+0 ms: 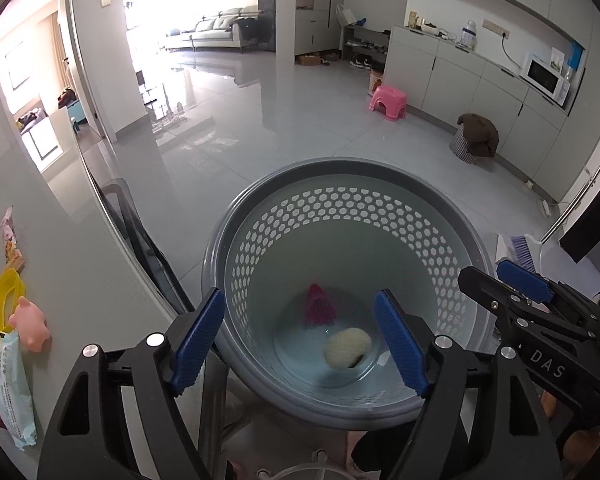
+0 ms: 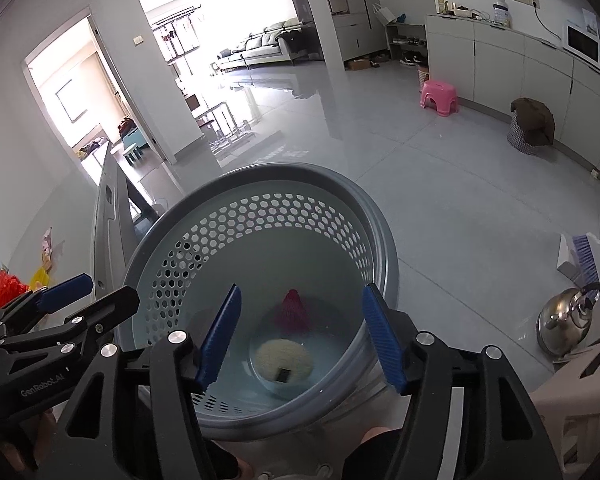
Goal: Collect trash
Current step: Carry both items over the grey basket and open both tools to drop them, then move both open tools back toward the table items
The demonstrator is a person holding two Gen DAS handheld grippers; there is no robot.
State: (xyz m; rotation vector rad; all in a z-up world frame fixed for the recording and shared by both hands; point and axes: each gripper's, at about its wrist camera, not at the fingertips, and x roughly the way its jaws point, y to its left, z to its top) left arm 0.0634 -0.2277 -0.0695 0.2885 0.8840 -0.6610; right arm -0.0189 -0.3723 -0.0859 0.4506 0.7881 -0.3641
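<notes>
Inside the perforated bin (image 1: 340, 216) below you, a pale ball (image 1: 347, 347) and a pink scrap (image 1: 319, 309) are lying; your left claw (image 1: 300, 344) and right claw (image 2: 300, 340) are hovering wide, empty, above its rim.

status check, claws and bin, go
Both claws open and empty over the bin: left claw, right claw. Pale wad and pink scrap on bin floor. Nothing in the way.

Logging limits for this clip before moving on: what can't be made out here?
- Pale round item in the bin: blurred in both wrist views, so what it is stays unclear.
- Magenta item: blurred, unidentifiable.
- Table trash: cut by the left wrist view's edge.
- Bin's near rim: hidden behind left claw and right claw.
</notes>
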